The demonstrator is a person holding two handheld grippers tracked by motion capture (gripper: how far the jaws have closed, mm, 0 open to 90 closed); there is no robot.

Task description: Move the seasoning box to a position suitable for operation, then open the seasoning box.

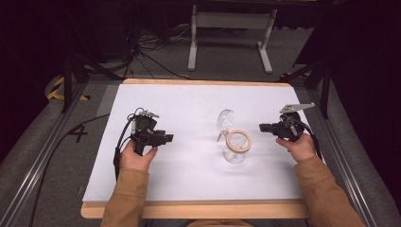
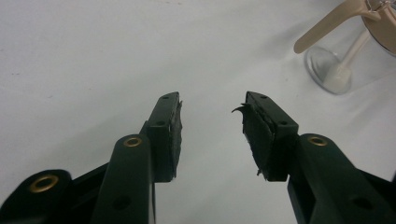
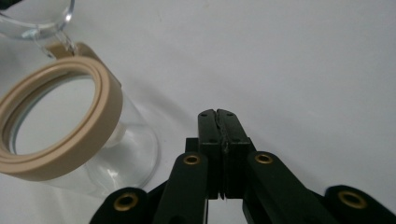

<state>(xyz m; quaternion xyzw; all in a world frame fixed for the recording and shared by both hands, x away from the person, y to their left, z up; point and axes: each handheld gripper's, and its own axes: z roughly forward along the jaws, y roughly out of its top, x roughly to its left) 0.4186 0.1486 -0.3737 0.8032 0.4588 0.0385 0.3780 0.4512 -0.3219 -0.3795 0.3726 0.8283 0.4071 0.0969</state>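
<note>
Glass jar (image 1: 236, 150) with a tan rim stands open near the middle of the white desk (image 1: 189, 179), its hinged lid (image 1: 225, 120) tipped back behind it. From above, the left gripper (image 1: 166, 138) and right gripper (image 1: 262, 127) flank it, both apart from it. Close up, the left jaws gape; the right jaws are pressed together, empty.

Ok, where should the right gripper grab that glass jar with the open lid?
Probably on the glass jar, by the wall just under its beige rim, coming from the side of the right gripper. The lid stands open at the far edge, leaving that flank free. Open the shut jaws first.
</note>
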